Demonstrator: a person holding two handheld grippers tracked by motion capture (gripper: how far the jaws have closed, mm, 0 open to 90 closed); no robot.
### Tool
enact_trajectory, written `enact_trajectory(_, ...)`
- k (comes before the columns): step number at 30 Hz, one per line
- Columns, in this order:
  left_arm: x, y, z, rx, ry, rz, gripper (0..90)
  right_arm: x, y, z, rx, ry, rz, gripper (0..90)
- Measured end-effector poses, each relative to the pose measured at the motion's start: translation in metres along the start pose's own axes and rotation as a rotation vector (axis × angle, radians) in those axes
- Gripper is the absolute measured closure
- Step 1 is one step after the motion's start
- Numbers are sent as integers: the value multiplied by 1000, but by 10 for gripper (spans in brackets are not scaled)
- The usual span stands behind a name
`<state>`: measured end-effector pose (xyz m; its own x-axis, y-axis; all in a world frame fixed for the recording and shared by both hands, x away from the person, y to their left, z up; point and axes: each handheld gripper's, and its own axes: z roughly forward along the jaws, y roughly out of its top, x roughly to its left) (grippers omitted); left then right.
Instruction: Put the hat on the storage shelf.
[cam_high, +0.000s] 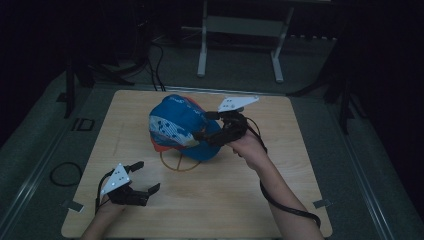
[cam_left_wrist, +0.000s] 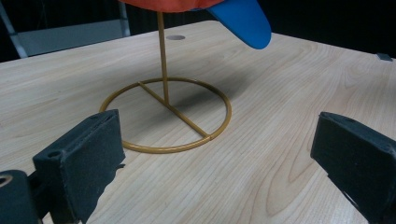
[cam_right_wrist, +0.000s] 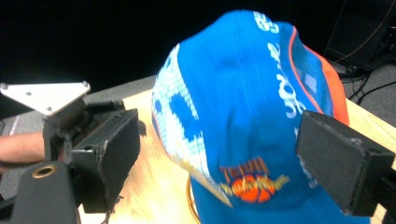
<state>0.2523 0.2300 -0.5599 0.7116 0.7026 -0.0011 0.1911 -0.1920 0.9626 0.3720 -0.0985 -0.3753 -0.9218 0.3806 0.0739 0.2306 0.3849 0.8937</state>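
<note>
Blue cap on gold wire stand, right tongs released (beside cap), left tongs released

caps — 1 | wire stands — 1 | tables — 1 | tools — 2

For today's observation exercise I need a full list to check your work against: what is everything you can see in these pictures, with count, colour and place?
Blue fabric cap with orange trim and basketball logo: one, blue and orange, perched on the stand at the table's middle.
Thin gold wire stand with ring base: one, gold, under the cap, ring flat on the table.
Light wooden table: one, pale wood, centre of the floor.
Grey metal frame: one, grey, on the floor beyond the table.
Black cables: several, black, on the floor left of and behind the table.
Left claw: one, black, open, low near the table's near left.
Right claw: one, black, open, at the cap's right side.
</note>
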Motion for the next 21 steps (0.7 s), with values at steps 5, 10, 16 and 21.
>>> enact_trajectory(5, -1, 0, 0, -2, -1, 2, 29, -3, -13, -8, 1, -17, -13, 141)
enact_trajectory(10, -1, -1, 0, 4, -3, 2, 29, -6, -23, -11, 11, -25, -17, 141)
enact_trajectory(16, -1, -2, 0, 9, -7, 5, 29, -9, -38, -16, 5, -36, -35, 141)
enact_trajectory(21, 0, -3, -1, 9, 1, 1, 29, -11, -48, -19, 5, -42, -33, 141)
